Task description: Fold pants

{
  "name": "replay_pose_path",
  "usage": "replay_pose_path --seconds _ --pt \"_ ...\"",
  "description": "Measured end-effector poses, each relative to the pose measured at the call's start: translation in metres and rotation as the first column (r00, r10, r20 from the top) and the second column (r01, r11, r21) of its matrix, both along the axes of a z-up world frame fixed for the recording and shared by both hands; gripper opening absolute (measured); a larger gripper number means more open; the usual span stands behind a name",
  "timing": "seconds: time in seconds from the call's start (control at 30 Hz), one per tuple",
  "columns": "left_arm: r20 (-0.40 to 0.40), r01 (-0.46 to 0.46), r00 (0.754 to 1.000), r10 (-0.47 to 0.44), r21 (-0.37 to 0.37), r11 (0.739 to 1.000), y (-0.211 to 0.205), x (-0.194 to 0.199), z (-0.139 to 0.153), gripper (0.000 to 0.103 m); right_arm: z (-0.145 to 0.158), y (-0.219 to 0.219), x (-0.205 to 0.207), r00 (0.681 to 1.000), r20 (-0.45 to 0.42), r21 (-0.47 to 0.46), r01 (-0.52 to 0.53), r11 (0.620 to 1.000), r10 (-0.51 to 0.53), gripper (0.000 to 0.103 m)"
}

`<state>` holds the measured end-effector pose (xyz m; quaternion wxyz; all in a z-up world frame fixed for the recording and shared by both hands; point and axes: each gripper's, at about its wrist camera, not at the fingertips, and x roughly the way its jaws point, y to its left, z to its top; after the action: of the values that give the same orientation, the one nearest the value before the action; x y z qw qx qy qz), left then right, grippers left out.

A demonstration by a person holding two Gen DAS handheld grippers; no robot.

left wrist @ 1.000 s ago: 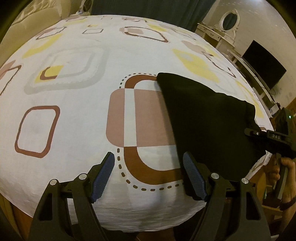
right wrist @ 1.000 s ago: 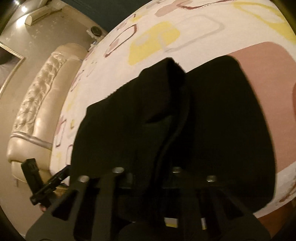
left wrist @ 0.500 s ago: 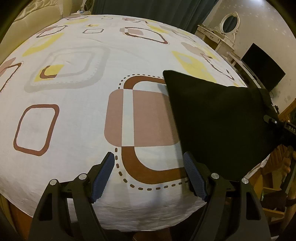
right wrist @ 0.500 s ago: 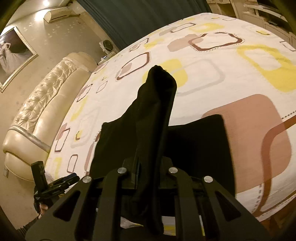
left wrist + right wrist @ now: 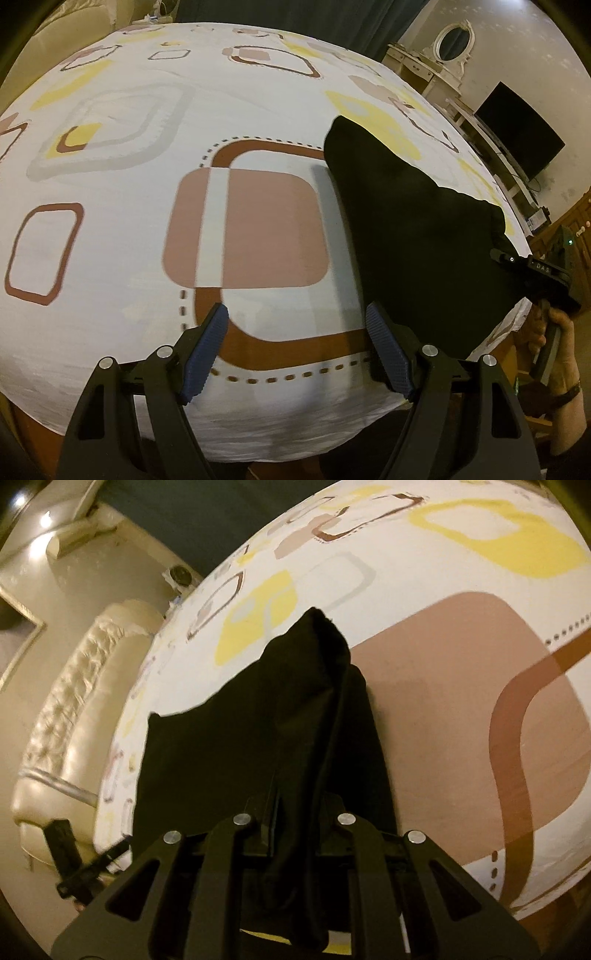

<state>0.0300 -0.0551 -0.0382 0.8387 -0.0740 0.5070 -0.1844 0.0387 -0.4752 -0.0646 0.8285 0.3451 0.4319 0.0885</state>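
A patterned bedsheet [image 5: 147, 184] covered the bed; a television [image 5: 519, 136] and oval mirror [image 5: 453, 42] stood beyond, a cream headboard [image 5: 74, 701] opposite

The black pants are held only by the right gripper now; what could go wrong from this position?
1. The right gripper pinches a bunched part of the black pants, so layers may slip out or fold unevenly.
2. The left gripper is open and holds nothing, so no second hold keeps the cloth flat.
3. The pants lie near the edge of the bed sheet; a pull toward the person could drag them off.
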Motion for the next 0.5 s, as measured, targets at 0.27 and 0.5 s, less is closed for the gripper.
replay_pose_path --seconds 0.27,0.5 --pt "-0.022 0.016 1.0 -0.016 0.003 1.0 -0.011 0.0 -0.01 0.076 -0.004 -0.014 -0.016 0.999 0.037 0.055 0.014 0.998 -0.016 0.016" --pt "-0.027 0.018 0.999 -0.018 -0.008 1.0 -0.001 0.004 -0.011 0.076 -0.004 -0.051 -0.046 0.988 0.005 0.05 0.154 0.987 -0.154 0.053"
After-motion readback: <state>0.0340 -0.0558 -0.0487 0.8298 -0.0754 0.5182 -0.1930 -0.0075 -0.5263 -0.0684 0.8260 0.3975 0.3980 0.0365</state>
